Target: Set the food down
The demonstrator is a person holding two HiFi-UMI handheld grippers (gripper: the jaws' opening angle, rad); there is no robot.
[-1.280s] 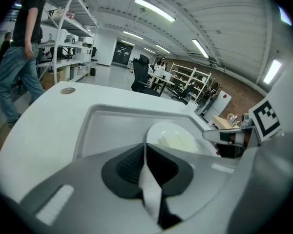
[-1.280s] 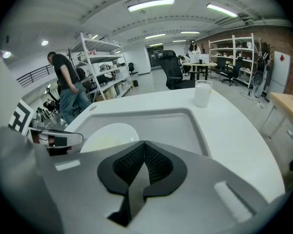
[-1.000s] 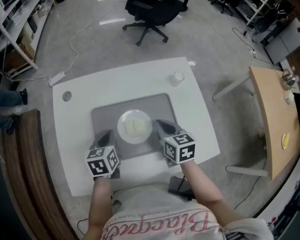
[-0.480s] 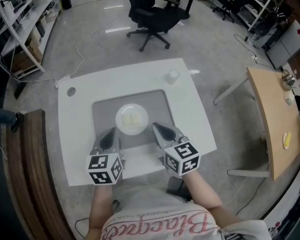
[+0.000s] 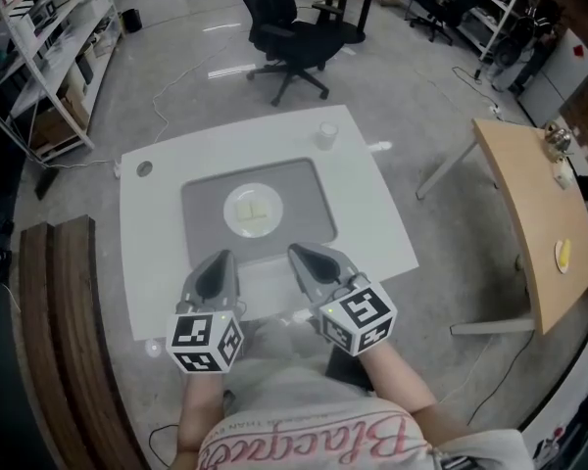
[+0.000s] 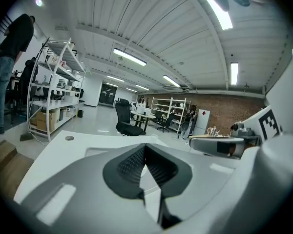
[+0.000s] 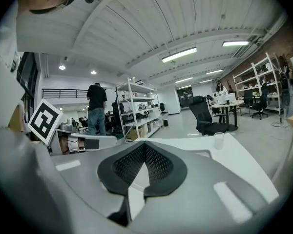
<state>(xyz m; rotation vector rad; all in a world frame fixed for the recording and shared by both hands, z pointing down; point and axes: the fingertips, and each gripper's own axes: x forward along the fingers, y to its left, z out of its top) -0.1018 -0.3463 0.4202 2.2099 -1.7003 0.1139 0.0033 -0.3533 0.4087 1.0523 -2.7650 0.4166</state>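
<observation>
A white plate (image 5: 253,210) holding pale yellow food slices (image 5: 254,209) rests on the grey mat (image 5: 299,199) in the middle of the white table (image 5: 372,213). Both grippers hover over the table's near edge, well short of the plate. My left gripper (image 5: 219,262) is shut with nothing in it, and in its own view the jaws (image 6: 145,147) meet at the tip. My right gripper (image 5: 300,255) is likewise shut and empty, its jaws (image 7: 145,145) closed together. The plate is hidden behind the jaws in both gripper views.
A small clear cup (image 5: 326,133) (image 7: 219,140) stands at the table's far right corner. A black office chair (image 5: 296,29) sits beyond the table, a wooden bench (image 5: 59,341) to the left, a wooden table (image 5: 529,213) to the right. A person (image 7: 95,107) stands by shelves.
Both grippers have drawn back from beside the plate toward the near table edge. The plate with its food stays on the mat.
</observation>
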